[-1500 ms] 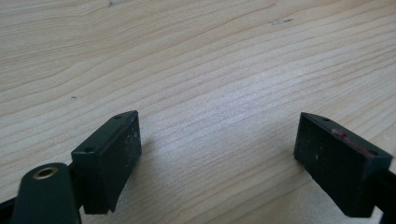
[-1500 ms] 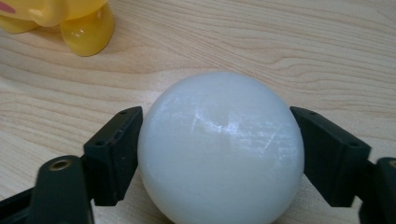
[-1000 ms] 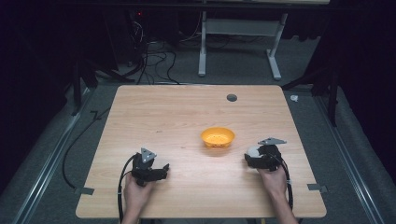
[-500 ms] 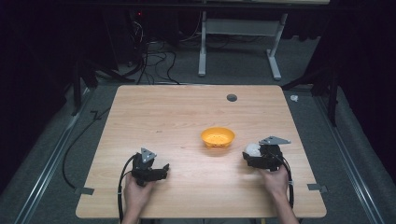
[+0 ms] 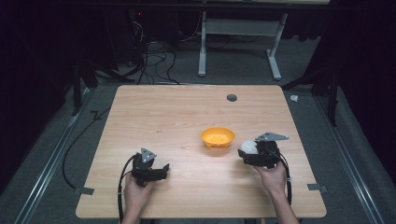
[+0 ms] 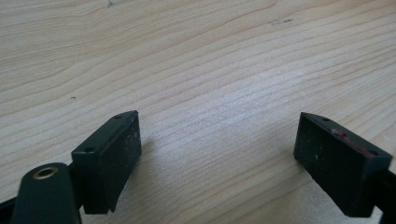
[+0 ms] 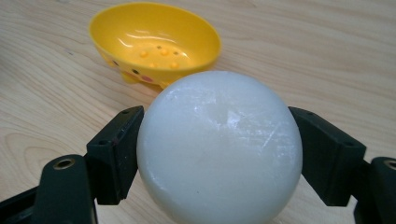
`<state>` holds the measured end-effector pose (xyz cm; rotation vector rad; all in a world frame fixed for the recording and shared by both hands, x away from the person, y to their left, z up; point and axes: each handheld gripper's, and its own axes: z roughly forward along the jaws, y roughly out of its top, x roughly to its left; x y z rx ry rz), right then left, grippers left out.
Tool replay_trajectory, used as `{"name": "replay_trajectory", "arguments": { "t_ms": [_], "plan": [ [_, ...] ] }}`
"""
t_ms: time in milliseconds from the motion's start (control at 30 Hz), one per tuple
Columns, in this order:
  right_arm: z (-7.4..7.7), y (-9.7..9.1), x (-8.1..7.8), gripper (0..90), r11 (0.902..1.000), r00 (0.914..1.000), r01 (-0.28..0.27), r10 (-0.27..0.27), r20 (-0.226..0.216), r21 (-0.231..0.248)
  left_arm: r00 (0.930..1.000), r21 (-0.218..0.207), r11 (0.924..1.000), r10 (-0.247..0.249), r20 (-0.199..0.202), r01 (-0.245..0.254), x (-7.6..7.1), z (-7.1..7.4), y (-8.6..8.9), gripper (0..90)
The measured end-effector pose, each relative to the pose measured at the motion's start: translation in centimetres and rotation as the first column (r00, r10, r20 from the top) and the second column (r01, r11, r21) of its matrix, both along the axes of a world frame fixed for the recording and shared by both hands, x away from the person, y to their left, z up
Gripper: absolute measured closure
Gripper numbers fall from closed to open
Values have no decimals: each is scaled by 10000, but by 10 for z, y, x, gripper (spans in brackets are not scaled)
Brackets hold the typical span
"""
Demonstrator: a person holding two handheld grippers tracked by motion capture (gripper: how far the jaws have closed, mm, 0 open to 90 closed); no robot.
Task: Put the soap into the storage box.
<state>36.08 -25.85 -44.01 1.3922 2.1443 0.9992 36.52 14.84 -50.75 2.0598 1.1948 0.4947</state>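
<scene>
A small yellow bowl sits empty on the wooden table, right of centre; the right gripper view shows it as the yellow bowl with dots inside. My right gripper is just right of the bowl, shut on a white ball. That white ball sits between the two black jaws of the right gripper. My left gripper rests near the front left of the table. In its own view the left gripper stands open over bare wood.
A dark round hole lies in the table's far right part. Cables and a white desk frame stand on the floor beyond the far edge. Tape tabs mark the front corners.
The right gripper with the white ball has shifted slightly left, toward the yellow bowl. The left gripper has stayed put.
</scene>
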Motion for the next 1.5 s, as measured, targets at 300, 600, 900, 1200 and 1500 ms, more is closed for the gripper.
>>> {"name": "replay_trajectory", "arguments": {
  "t_ms": [300, 600, 900, 1200, 1500],
  "plan": [
    [13, 12, 6, 235, 9989, 9988, -458, 457, 156, 67, 10000, -9, 10000, -9, -4, 9, 0, 0, 0, 153],
    [29, 20, 15, 235, 9973, 9965, -722, 716, 442, 123, 10000, -15, 10000, -11, -6, 11, 0, 0, 0, 155],
    [37, 31, 24, 235, 9954, 9945, -949, 941, 458, 157, 10000, -15, 10000, -6, -2, 6, 0, 0, 0, 155],
    [38, 45, 36, 234, 9907, 9907, -1326, 1315, 359, 304, 10000, -13, 10000, -7, -1, 7, 0, 0, 0, 156],
    [37, 54, 45, 235, 9890, 9892, -1455, 1448, 246, 284, 10000, -16, 10000, -9, -3, 9, 0, 0, 0, 156]
  ]
}}
